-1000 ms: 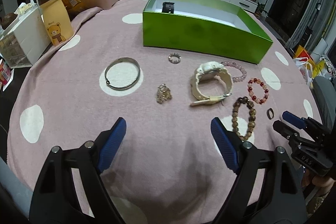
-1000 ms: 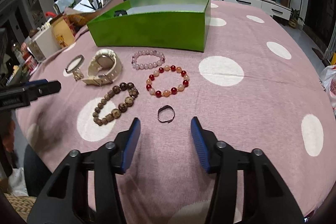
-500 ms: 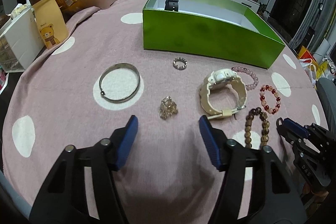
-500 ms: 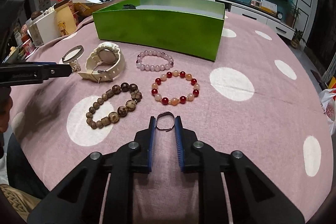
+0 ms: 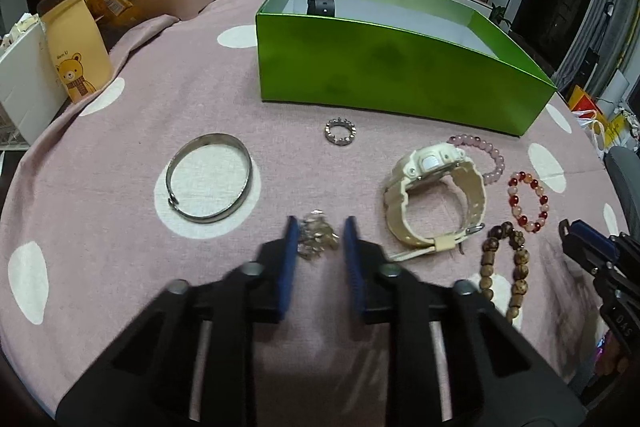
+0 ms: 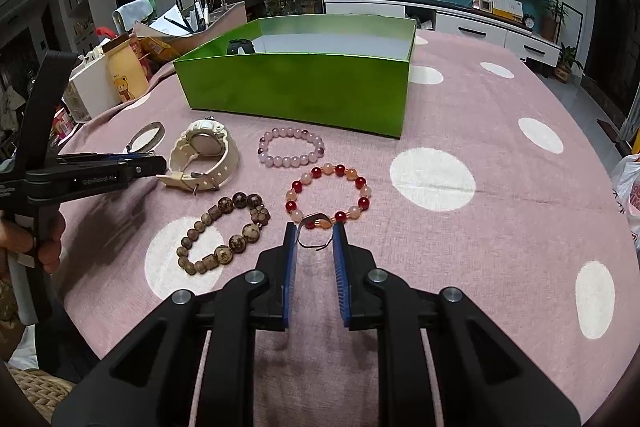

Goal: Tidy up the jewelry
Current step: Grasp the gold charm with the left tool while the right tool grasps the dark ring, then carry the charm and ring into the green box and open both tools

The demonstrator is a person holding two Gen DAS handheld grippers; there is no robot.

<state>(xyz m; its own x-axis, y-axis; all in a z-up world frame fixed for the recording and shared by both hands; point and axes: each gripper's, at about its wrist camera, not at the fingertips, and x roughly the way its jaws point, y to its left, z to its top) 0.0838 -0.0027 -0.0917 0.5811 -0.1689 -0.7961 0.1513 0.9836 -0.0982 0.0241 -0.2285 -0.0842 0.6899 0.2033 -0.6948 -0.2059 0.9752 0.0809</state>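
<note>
Jewelry is lying spread over the pink, white-dotted tabletop [image 6: 500, 131] in front of the open green cardboard box [image 5: 396, 83]. The left hand-held gripper [image 5: 319, 233] is sitting with its blue pads narrowed around the small gold-coloured cluster charm [image 5: 318, 239], close on both sides, though whether they are pressing it I cannot tell. The right hand-held gripper [image 6: 314, 235] is clamping the thin dark metal ring [image 6: 315, 231], just in front of the red-and-peach bead bracelet [image 6: 328, 193]. Beside lie the cream plastic wristwatch [image 5: 436, 201], the brown wooden bead bracelet [image 6: 224, 233], the pale pink bead bracelet [image 6: 291, 147], the plain silver bangle [image 5: 210, 183] and the small studded silver ring [image 5: 340, 131]; a black watch [image 5: 321, 4] is resting inside the box. The tan paper bag [image 5: 78, 53] is showing a bear in a scarf; its small lettering is unreadable. Half a second ago the left pads were standing wide apart, short of the charm; the right pads were already at the ring.
</note>
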